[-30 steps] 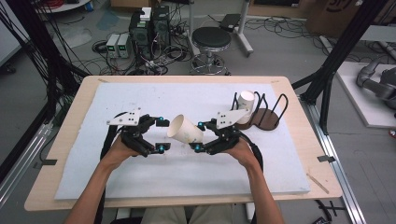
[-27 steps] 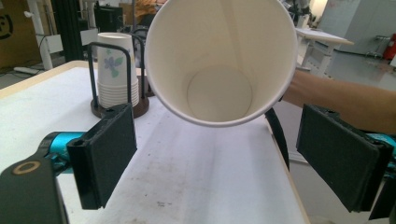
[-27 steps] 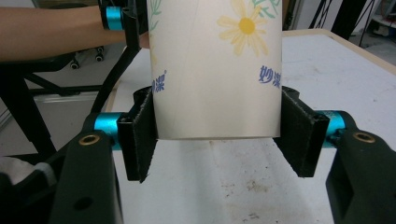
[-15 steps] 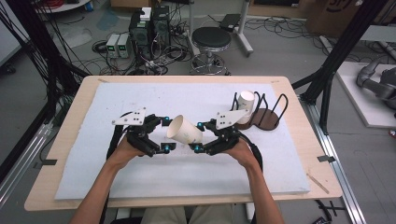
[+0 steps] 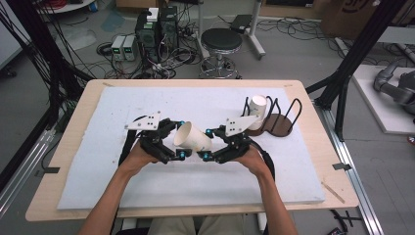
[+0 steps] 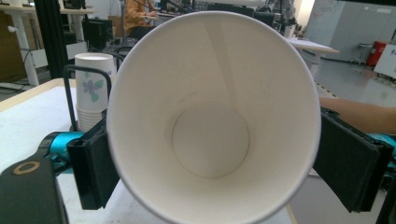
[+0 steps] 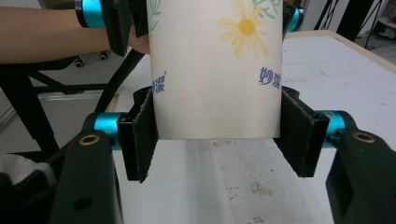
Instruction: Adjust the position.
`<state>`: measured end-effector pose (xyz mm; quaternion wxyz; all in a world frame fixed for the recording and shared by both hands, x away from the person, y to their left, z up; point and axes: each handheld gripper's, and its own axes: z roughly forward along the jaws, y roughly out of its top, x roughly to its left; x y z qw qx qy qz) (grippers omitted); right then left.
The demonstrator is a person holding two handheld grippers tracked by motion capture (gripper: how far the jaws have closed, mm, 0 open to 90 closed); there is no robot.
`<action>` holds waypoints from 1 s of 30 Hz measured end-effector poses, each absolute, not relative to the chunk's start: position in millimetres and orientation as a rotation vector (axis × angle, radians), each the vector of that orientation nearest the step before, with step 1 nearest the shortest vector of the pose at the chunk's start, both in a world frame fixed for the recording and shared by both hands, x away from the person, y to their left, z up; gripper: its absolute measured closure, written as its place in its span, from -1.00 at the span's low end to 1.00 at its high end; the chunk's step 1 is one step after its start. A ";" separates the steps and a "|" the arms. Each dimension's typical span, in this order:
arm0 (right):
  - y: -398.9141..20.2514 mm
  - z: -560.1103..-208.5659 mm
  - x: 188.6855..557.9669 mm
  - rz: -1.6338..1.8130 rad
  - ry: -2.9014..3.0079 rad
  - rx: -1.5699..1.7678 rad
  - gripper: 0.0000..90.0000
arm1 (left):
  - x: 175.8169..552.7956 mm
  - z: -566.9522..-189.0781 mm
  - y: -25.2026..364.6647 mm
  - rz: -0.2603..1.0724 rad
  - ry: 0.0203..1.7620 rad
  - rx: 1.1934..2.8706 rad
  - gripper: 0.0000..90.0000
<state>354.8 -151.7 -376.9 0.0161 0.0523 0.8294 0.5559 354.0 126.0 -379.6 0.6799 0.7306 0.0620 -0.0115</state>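
A white paper cup [image 5: 193, 138] with a daisy print [image 7: 217, 84] hangs on its side above the white mat, between both hands. My right gripper [image 5: 207, 144] is shut on its base, and its pads [image 7: 140, 135] press on both sides of the bottom end. My left gripper [image 5: 181, 140] stands open around the cup's mouth. In the left gripper view I look straight into the empty cup [image 6: 210, 140], with the pads [image 6: 93, 172] close against the rim on either side and the rim still round.
A dark wire rack [image 5: 274, 125] on a round wooden base stands at the back right of the mat [image 5: 98, 186], holding a stack of paper cups [image 5: 257, 106] [image 6: 91, 88]. Cables trail from both grippers toward the person.
My left gripper has moved right toward the cup until its jaws came around the mouth. The right gripper and the cup have stayed in place.
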 end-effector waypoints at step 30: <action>-149.4 -376.4 352.4 1.733 2.586 0.125 -0.18 | 358.3 -375.3 114.0 -0.034 0.118 1.669 -0.60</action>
